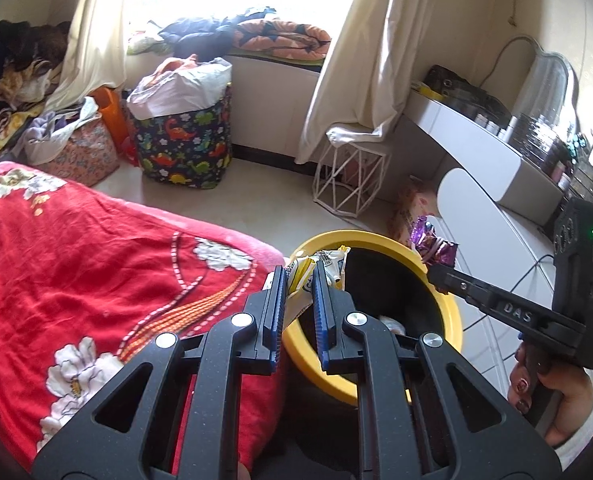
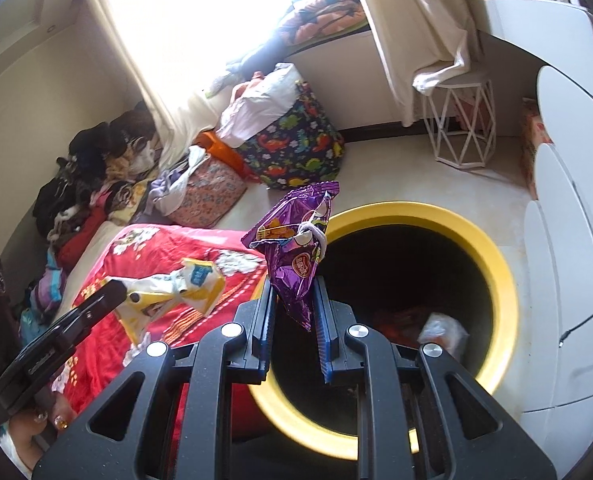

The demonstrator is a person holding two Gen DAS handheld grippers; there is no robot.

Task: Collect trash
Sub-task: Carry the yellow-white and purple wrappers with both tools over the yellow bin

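Now both wrappers hang at the bin (image 2: 500,276), so the step is the drop: bring each fully over the dark opening, then open the jaws, since light foil drifts and could land on the bed (image 1: 96,248). The purple wrapper (image 2: 296,256) is crinkled and shiny, pinched by the right gripper (image 2: 294,312) above the rim. The yellow wrapper (image 1: 302,276), crumpled, sits clamped in the left gripper (image 1: 299,300) at the near rim.

"DAS" stands on the right hand-held gripper (image 1: 436,274).
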